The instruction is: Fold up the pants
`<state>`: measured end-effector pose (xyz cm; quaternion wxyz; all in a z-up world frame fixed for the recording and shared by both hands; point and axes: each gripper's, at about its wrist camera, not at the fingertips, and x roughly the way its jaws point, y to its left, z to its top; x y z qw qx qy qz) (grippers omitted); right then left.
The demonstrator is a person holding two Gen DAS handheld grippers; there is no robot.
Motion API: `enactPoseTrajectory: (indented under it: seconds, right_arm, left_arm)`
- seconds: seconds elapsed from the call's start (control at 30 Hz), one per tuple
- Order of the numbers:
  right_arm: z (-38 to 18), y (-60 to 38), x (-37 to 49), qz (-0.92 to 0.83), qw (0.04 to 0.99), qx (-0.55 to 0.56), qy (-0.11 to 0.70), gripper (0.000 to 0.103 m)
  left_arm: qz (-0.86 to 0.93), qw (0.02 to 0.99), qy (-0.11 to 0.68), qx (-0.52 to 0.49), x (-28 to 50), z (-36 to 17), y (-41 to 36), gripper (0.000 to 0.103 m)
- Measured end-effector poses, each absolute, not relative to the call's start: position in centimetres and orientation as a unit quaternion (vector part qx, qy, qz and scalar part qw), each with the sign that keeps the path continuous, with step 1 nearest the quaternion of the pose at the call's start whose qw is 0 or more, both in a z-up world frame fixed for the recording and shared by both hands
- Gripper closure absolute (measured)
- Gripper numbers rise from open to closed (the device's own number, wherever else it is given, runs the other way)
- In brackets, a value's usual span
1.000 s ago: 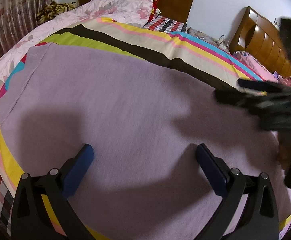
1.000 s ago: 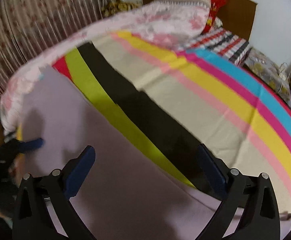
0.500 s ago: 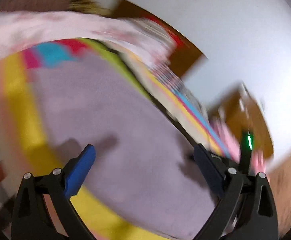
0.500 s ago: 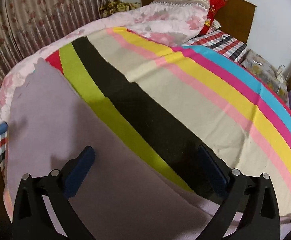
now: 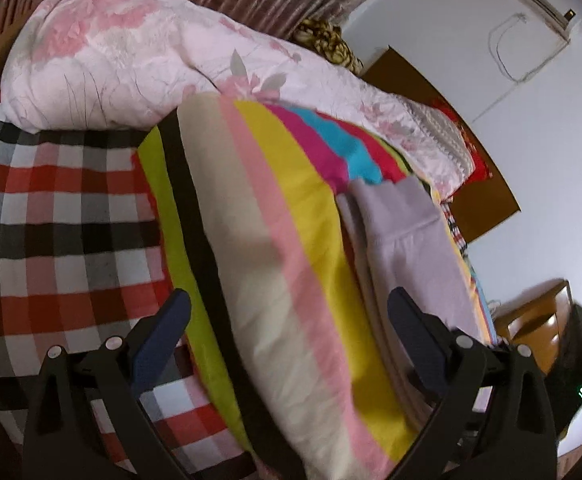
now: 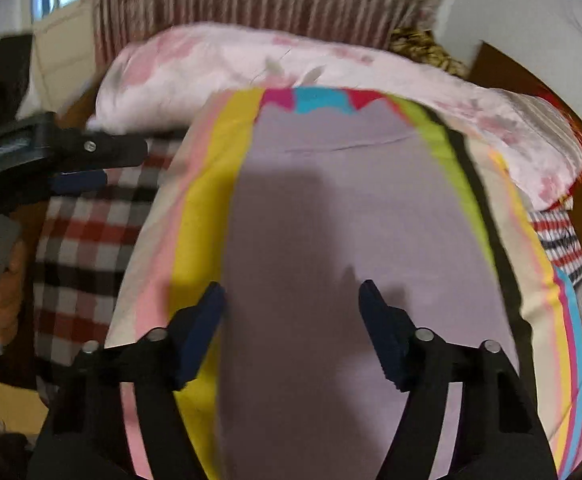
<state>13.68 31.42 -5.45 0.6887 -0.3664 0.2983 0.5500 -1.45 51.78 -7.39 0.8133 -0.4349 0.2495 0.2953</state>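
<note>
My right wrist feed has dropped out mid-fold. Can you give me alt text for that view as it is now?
The right claw hangs over the lilac pants, its jaws apart, just closing in, nothing pinched between them. The pants lie flat on a striped blanket on the bed. At the left edge, the left claw sits over a checked sheet.

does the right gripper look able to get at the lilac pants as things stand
Probably yes. The right gripper hangs over the lilac pants, which lie flat on the striped blanket; its jaws have just been closing but stand apart, nothing between them, and nothing blocks the way down.
</note>
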Motion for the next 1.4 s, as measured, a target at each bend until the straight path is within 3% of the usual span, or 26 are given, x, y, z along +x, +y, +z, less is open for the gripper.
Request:
enactPoseTrajectory:
  seconds: [0.3,0.37,0.43,0.5,0.53,0.57,0.7,0.87,0.97,1.0,1.03,1.07,1.1,1.27,1.4]
  right_arm:
    - [-5.7,32.4,11.9,0.552,0.674,-0.399,0.285,0.041]
    - [-6.5,33.0,11.7,0.539,0.674,-0.423,0.276,0.05]
    - [-6.9,32.9,11.9,0.537,0.677,-0.425,0.269,0.053]
    - [-6.6,32.4,12.5,0.544,0.689,-0.395,0.271,0.071]
    - [-6.2,32.1,12.9,0.555,0.689,-0.373,0.281,0.087]
    - [-5.8,31.8,13.3,0.568,0.686,-0.347,0.293,0.091]
    - [-4.6,30.4,15.7,0.591,0.693,-0.25,0.329,0.091]
    - [-4.2,29.8,16.5,0.602,0.692,-0.21,0.339,0.091]
    - [-4.1,29.7,16.5,0.605,0.687,-0.209,0.344,0.082]
    - [-4.1,29.6,16.8,0.603,0.684,-0.211,0.352,0.053]
    - [-3.8,29.2,17.1,0.597,0.683,-0.209,0.366,0.018]
    - [-3.3,28.4,17.5,0.591,0.691,-0.197,0.367,0.012]
    - [-2.7,27.2,17.9,0.592,0.699,-0.177,0.36,0.012]
    - [-2.4,23.0,21.7,0.531,0.734,-0.132,0.402,0.028]
    - [-4.2,21.8,20.8,0.507,0.733,-0.174,0.419,0.029]
  left_arm:
    - [0.255,0.826,0.264,-0.428,-0.9,-7.5,50.6,0.004]
    - [0.251,0.824,0.264,-0.433,-0.8,-7.6,50.5,0.004]
    - [0.244,0.823,0.269,-0.437,-0.7,-7.8,50.2,0.004]
    - [0.235,0.823,0.273,-0.438,-0.6,-7.8,49.9,0.004]
    - [0.23,0.824,0.274,-0.44,-0.4,-7.8,49.8,0.004]
    - [0.223,0.825,0.272,-0.443,-0.3,-7.7,49.8,0.004]
    - [0.121,0.822,0.261,-0.491,2.7,-7.0,50.1,0.002]
    - [0.072,0.81,0.27,-0.515,9.2,-7.9,52.1,0.002]
    - [0.038,0.782,0.273,-0.559,12.6,-10.0,53.9,0.007]
    - [0.04,0.78,0.266,-0.566,13.2,-10.5,54.6,0.009]
    - [0.04,0.781,0.263,-0.565,13.5,-10.4,55.1,0.011]
    - [0.038,0.782,0.258,-0.567,13.5,-10.2,55.5,0.016]
    - [0.037,0.785,0.251,-0.566,13.3,-10.1,55.8,0.021]
    - [0.054,0.797,0.261,-0.542,12.3,-11.1,56.2,0.074]
    - [0.043,0.8,0.247,-0.545,11.6,-12.1,56.7,0.081]
